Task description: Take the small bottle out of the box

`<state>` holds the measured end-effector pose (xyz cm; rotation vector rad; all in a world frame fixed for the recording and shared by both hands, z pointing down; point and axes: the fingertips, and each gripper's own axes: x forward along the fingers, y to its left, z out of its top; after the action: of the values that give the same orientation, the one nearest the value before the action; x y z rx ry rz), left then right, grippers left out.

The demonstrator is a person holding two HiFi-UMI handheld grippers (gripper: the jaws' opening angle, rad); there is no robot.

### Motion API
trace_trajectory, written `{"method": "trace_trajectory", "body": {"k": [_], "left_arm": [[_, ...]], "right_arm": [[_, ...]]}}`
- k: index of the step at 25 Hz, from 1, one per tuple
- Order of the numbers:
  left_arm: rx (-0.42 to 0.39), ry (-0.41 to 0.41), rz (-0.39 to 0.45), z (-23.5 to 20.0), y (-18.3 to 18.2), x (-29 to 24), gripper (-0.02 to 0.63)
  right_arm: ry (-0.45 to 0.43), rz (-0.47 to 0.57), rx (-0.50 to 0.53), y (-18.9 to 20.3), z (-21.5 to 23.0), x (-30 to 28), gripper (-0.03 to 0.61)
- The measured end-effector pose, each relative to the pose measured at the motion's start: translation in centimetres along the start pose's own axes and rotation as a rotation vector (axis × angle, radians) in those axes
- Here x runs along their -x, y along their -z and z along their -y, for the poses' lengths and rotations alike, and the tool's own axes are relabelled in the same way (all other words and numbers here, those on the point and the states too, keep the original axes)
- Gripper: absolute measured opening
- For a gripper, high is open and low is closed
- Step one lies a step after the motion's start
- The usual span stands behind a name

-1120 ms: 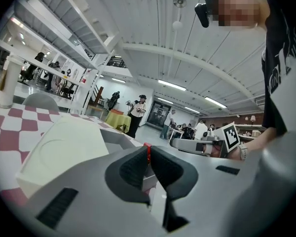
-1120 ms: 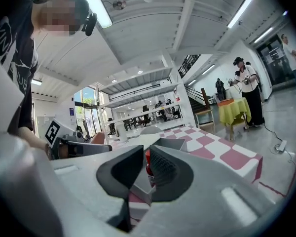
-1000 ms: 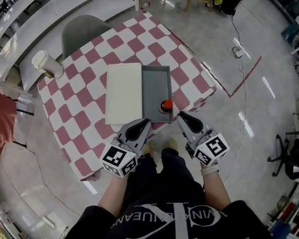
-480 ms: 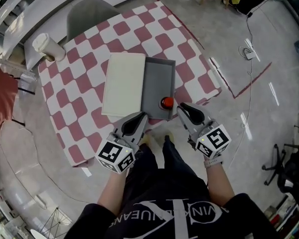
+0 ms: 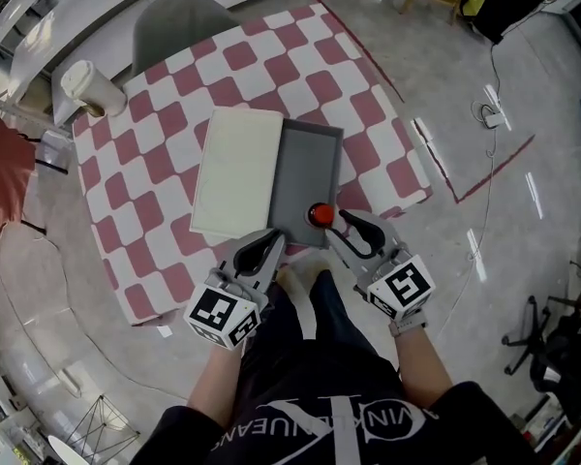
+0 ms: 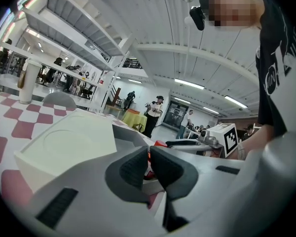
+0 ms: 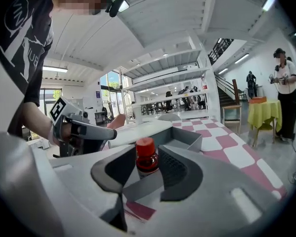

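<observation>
Head view, with both gripper views: a table (image 5: 368, 114) in a red-and-white chequered cloth is carrying an open grey box (image 5: 307, 168); a cream lid (image 5: 234, 172) is lying flat at the box's nine o'clock, its long edge touching the box's long wall; a white cup (image 5: 87, 85) is standing near the table's ten o'clock corner, well apart from the box; a grey chair (image 5: 179, 17) is standing at the table's twelve o'clock side.

The small bottle (image 5: 320, 214), red-capped, is standing upright inside the box, in its five o'clock corner, at the end nearest the person.

The right gripper (image 5: 347, 226) is hovering just beside the bottle, at its four o'clock, over the box's near wall; its fingers (image 7: 175, 172) have just been opening and are standing apart; in the right gripper view the bottle is showing in the gap between them, with neither pad pressing on it.

The left gripper (image 5: 271, 243) is hovering at the bottle's eight o'clock, near the close ends of lid and box; its fingers (image 6: 165, 167) are standing together, holding nothing, with only a sliver of the red bottle showing past them.
</observation>
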<state>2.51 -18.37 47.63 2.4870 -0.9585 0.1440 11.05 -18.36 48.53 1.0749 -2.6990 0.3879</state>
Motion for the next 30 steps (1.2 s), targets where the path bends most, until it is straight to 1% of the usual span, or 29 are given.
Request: {"method": "trace_trajectory", "body": {"k": [3,5,10,14,18,25,30], "left_arm": [[-0.004,-0.005,-0.002,0.3,0.0,0.0,0.021],[-0.003,-0.011,0.0,0.1,0.1,0.1,0.021],[0.0,-0.021,0.0,-0.1,0.3,0.4,0.021],[0.004,-0.031,-0.005,-0.3,0.3,0.7,0.021],[0.011,-0.029,0.001,-0.3,0.0,0.9,0.021],[0.033,-0.042,0.023,-1.1,-0.2,1.5,0.021],[0.04,-0.055,0.025,-1.5,0.0,2.1,0.021]], "right_arm": [[-0.017,-0.016,-0.001,0.5,-0.2,-0.3,0.161],[-0.024,-0.011,-0.009,0.6,-0.2,-0.7,0.172],[-0.055,-0.001,0.017,0.0,-0.2,-1.5,0.173],[-0.054,0.013,0.002,-0.2,0.0,-2.1,0.173],[-0.056,0.023,0.014,-0.3,-0.2,-2.6,0.173],[-0.076,-0.003,0.047,-0.2,-0.2,-3.6,0.173],[-0.064,-0.009,0.028,0.0,0.0,-3.8,0.164]]}}
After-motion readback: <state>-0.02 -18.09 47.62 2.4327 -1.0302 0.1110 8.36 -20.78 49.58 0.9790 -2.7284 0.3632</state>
